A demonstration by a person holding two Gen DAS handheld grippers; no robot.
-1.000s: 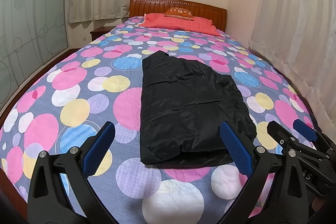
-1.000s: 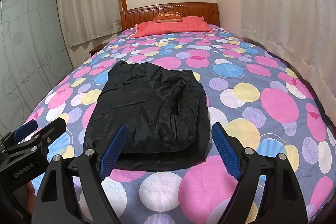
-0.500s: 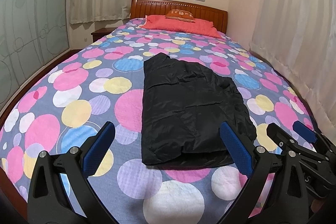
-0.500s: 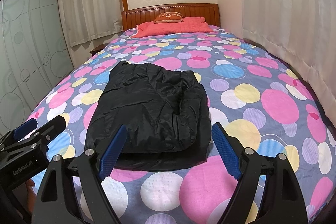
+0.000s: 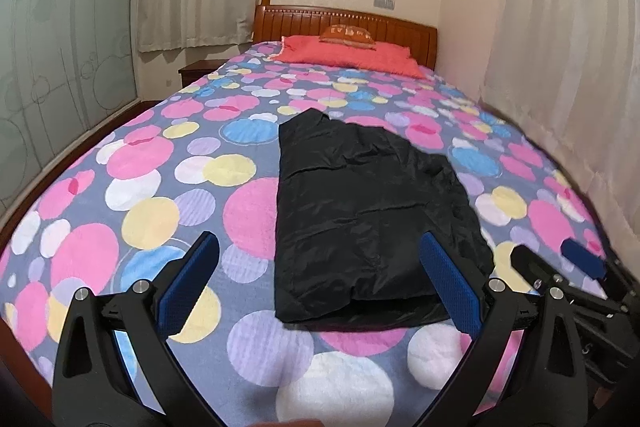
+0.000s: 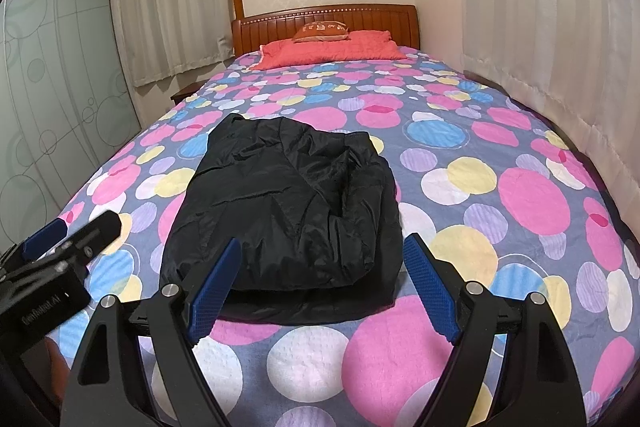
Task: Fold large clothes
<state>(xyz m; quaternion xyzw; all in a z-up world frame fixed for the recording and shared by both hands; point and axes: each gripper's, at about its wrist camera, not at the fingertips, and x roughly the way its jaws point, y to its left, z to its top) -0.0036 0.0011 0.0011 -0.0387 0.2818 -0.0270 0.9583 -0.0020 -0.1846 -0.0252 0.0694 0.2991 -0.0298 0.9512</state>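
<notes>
Both the left gripper and the right gripper hover with jaws spread wide, holding nothing. Just beyond them, the folded, shiny black padded jacket lies on the circle-patterned bedspread.

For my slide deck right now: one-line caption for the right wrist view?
Open right gripper and left gripper hover before a folded black jacket on the polka-dot bed.

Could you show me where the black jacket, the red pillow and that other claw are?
Folded black puffy jacket (image 6: 288, 203): right wrist view, middle of its top layer.
Flat red pillow (image 6: 332, 53): right wrist view, its front half.
Left claw (image 6: 70, 233): right wrist view, between its blue-padded tips.
</notes>
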